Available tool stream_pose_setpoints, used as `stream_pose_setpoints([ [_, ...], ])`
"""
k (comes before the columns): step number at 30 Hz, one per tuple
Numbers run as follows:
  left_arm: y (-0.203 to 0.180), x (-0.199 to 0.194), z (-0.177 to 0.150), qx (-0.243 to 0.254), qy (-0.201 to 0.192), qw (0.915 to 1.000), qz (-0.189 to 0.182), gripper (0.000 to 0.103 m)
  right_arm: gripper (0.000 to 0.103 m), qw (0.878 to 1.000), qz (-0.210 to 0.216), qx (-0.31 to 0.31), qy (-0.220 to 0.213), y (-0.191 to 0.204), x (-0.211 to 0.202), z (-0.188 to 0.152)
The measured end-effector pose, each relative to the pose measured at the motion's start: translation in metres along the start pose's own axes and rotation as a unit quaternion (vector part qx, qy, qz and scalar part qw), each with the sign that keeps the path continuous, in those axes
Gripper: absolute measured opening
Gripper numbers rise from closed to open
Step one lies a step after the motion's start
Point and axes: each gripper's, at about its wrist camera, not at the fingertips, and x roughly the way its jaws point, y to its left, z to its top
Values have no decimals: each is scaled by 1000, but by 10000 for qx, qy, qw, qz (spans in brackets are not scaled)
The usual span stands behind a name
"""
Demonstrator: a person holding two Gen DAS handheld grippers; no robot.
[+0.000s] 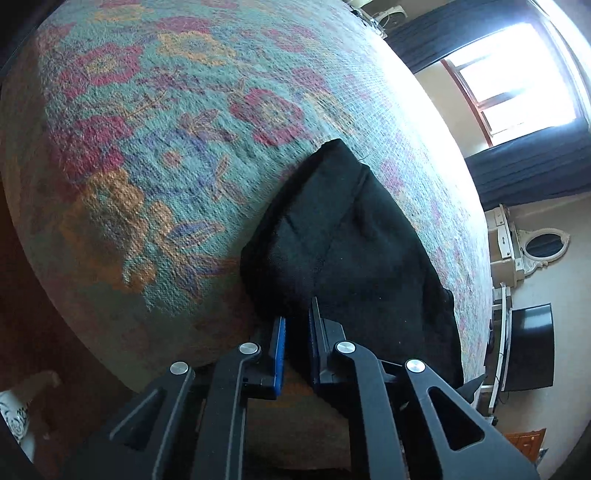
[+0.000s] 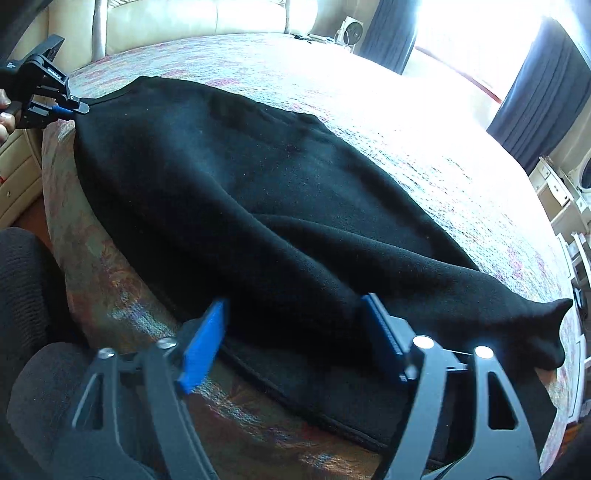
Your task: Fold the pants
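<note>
Black pants [image 2: 258, 206] lie along the near edge of a bed with a floral cover [image 1: 166, 166]. My left gripper [image 1: 297, 325] sits at one end of the pants [image 1: 343, 240], its blue pads close together with a narrow gap at the cloth's edge. In the right wrist view the left gripper [image 2: 75, 109] looks pinched on the far corner of the pants. My right gripper [image 2: 291, 314] is open wide, its blue pads [image 2: 203, 343] straddling a leg of the pants at the bed's near edge.
A window [image 1: 517, 74] with dark curtains [image 2: 535, 85] is behind the bed. A white dresser with an oval mirror [image 1: 543, 243] and a dark screen [image 1: 532, 347] stand at the right. A cream sofa [image 2: 184, 22] is beyond the bed.
</note>
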Motion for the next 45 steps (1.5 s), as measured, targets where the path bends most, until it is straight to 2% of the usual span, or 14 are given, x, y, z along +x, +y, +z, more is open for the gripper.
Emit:
stream_pose_setpoints([
  [6, 6, -4, -4, 136, 53, 9999, 47, 14, 48, 9979, 392, 458, 230, -7, -7, -7],
  [8, 5, -3, -4, 135, 148, 9998, -36, 15, 67, 9931, 673, 954, 149, -28, -14, -9],
  [9, 6, -4, -5, 144, 204, 9997, -40, 17, 71, 9881, 776, 1327, 33, -43, -20, -12],
  [10, 9, -7, -8, 120, 231, 9996, 55, 28, 74, 9808, 892, 1733, -67, -61, -26, -16],
  [13, 16, -21, -15, 68, 128, 9992, 364, 36, 78, 9439, 1113, 3085, -392, -126, -43, -40],
  [18, 5, -46, -11, 302, -586, 9973, 310, 36, 80, 8500, 589, 5171, -813, -252, -55, -97],
  [21, -6, -43, -10, 598, -748, 9947, 363, 55, 80, 8000, 230, 5925, -921, -315, -51, -120],
  [23, -7, -37, -10, 587, -667, 9955, 334, 56, 80, 7761, 186, 6237, -918, -343, -41, -123],
  [25, -8, -27, -9, 570, -524, 9966, 283, 56, 80, 7691, 62, 6334, -850, -360, -30, -115],
  [29, -13, -12, -7, 587, -328, 9971, 364, 56, 80, 7775, -196, 6267, -489, -380, 1, -88],
  [33, -9, 0, -7, 515, -78, 9977, 425, 65, 74, 7657, -417, 6419, 21, -395, 39, -87],
  [35, -8, 1, -8, 542, -45, 9975, 452, 65, 35, 7665, -482, 6402, 156, -393, 48, -89],
  [38, -8, 3, -7, 629, -12, 9969, 481, 65, 12, 7662, -347, 6415, -108, -388, 36, -100],
  [45, -8, 4, -9, 668, 38, 9965, 497, 65, 10, 7385, -34, 6604, -1358, -345, -63, -166],
])
